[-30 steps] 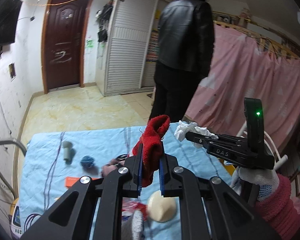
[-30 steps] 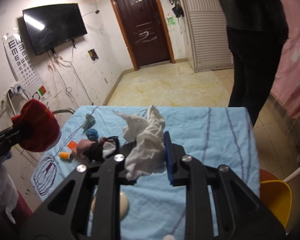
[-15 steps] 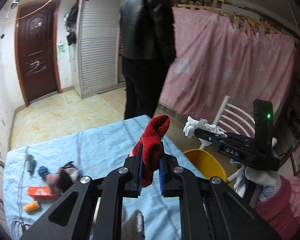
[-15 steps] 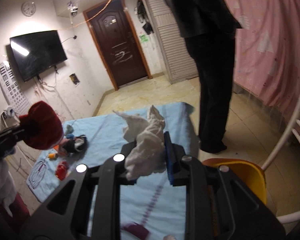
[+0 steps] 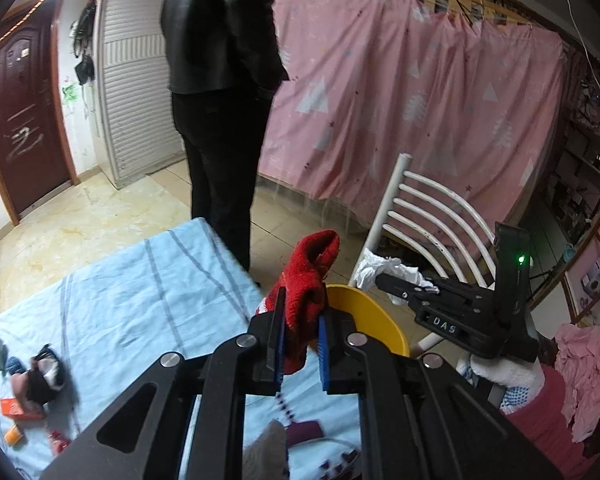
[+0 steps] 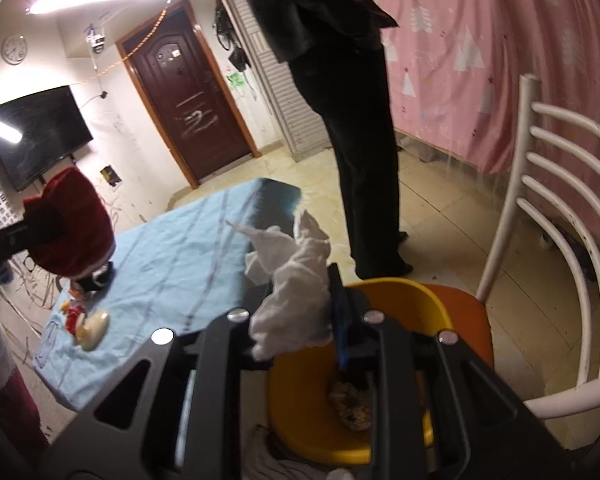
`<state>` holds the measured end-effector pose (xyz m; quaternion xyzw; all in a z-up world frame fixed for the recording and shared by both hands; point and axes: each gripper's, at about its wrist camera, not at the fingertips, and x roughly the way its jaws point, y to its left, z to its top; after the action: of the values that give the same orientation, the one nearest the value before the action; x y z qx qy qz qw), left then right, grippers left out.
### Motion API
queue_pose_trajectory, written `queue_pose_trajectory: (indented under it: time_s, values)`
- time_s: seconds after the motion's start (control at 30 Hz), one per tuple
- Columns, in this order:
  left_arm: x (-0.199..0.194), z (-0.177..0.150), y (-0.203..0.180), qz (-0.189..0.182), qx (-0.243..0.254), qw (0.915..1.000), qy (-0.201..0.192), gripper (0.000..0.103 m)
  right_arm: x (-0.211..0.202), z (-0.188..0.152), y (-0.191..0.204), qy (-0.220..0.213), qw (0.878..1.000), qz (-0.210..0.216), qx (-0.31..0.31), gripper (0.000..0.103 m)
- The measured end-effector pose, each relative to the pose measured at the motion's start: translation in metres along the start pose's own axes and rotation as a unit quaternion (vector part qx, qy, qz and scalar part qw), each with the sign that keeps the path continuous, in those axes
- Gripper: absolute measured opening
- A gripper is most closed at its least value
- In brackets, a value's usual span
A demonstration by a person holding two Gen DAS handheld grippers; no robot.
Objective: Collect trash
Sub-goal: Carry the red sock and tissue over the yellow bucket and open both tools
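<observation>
Now both loads arrive over the bin!
The left gripper (image 5: 300, 334) stays clamped on the red cloth (image 5: 306, 276), the right gripper (image 6: 300, 320) pinched tight on the white tissue (image 6: 296, 292). A second ago both hung above the blue table (image 5: 132, 288); now they've swung past its right edge, and the yellow bin (image 6: 316, 412) on the chair (image 6: 540, 240) sits right below the tissue. Dropping looks next; small litter remains at the table's left edge.

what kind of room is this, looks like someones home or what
Most likely a lived-in room of a home, perhaps a bedroom: a pink patterned curtain hung on a wooden frame, a dark wooden entry door, and a wall-mounted black television.
</observation>
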<state>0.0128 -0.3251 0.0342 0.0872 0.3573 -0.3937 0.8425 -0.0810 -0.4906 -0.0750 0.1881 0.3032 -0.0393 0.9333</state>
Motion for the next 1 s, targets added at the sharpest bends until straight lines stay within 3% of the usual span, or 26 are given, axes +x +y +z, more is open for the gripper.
queue_pose_trajectory:
  time_s: [0.37, 1.0]
  values:
    - [0.056, 0.011, -0.038, -0.011, 0.021, 0.9988, 0.041, 0.004, 0.008, -0.010, -0.044, 0.003, 1.000, 0.005, 0.030, 0.020]
    - [0.126, -0.004, -0.069, -0.029, 0.033, 0.9932, 0.108, 0.004, 0.031, -0.026, -0.049, 0.037, 0.999, 0.014, 0.037, 0.020]
